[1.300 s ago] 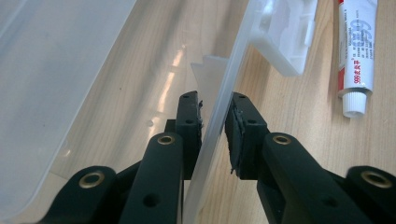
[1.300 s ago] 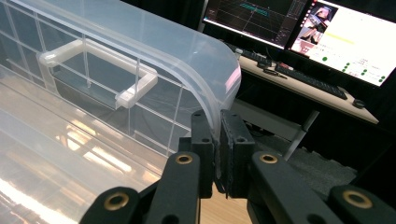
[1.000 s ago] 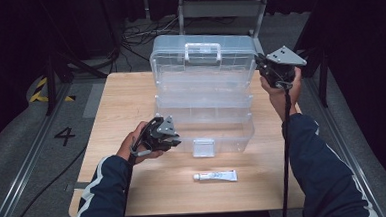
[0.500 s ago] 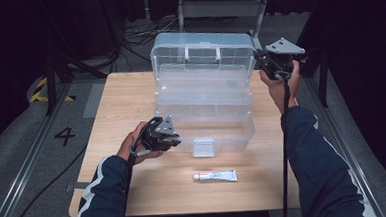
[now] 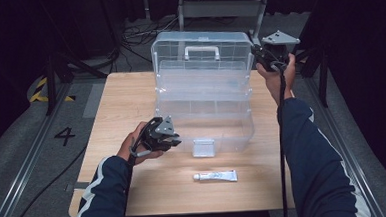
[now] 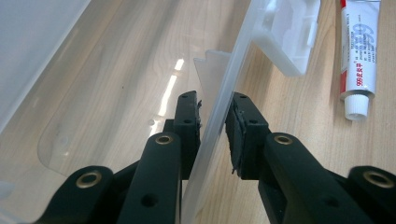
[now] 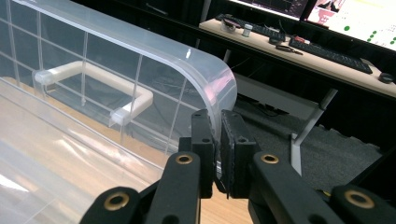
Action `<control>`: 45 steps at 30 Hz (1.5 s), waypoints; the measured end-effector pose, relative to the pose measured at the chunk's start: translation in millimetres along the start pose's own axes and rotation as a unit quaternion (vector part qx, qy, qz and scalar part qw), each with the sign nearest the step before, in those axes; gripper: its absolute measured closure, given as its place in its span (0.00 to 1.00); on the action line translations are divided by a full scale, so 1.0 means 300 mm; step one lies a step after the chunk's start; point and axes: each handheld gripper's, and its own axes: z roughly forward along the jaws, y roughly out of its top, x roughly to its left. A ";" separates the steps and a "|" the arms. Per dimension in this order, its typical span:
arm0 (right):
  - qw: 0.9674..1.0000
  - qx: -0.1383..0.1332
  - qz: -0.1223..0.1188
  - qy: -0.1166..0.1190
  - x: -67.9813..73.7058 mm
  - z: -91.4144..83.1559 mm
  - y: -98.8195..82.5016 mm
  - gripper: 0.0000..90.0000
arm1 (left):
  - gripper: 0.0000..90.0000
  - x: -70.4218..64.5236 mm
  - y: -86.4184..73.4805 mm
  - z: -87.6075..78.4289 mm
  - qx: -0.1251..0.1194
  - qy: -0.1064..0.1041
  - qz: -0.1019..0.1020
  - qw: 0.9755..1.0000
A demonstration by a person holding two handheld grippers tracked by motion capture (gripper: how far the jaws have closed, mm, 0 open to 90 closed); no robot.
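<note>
A clear plastic storage box [image 5: 204, 113] stands on the wooden table [image 5: 125, 97] with its lid [image 5: 227, 41] raised at the back. The lid carries a white handle [image 5: 201, 52]. My left gripper [image 5: 175, 139] is at the box's front left corner, shut on the thin front wall [image 6: 224, 93], which runs between its jaws [image 6: 215, 126]. My right gripper [image 5: 255, 52] is up at the lid's right corner. In the right gripper view it [image 7: 217, 135] is shut on the lid's curved rim [image 7: 205, 70], with the handle [image 7: 93, 77] to the left.
A white tube [image 5: 215, 176] lies on the table in front of the box, also seen as the tube [image 6: 359, 56] in the left gripper view. The box's front latch [image 5: 203, 148] hangs down. A metal frame [image 5: 221, 9] stands behind the table, with dark floor and cables around it.
My right gripper has moved up and away with the lid's corner, and the lid stands more upright than before. The left gripper and the box's base have stayed still.
</note>
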 end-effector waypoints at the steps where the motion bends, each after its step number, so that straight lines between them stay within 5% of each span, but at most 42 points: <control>1: 1.000 0.001 0.005 0.002 -0.005 0.008 0.002 0.94 | 0.84 0.000 0.000 0.000 0.000 0.000 0.000 1.000; 11: 1.000 0.008 0.024 0.012 -0.036 0.081 0.002 0.94 | 0.83 -0.003 -0.002 0.000 -0.004 0.005 -0.006 1.000; 45: 0.999 0.032 0.017 0.004 -0.062 0.214 -0.019 0.93 | 0.84 -0.009 -0.008 0.004 -0.019 -0.002 0.000 1.000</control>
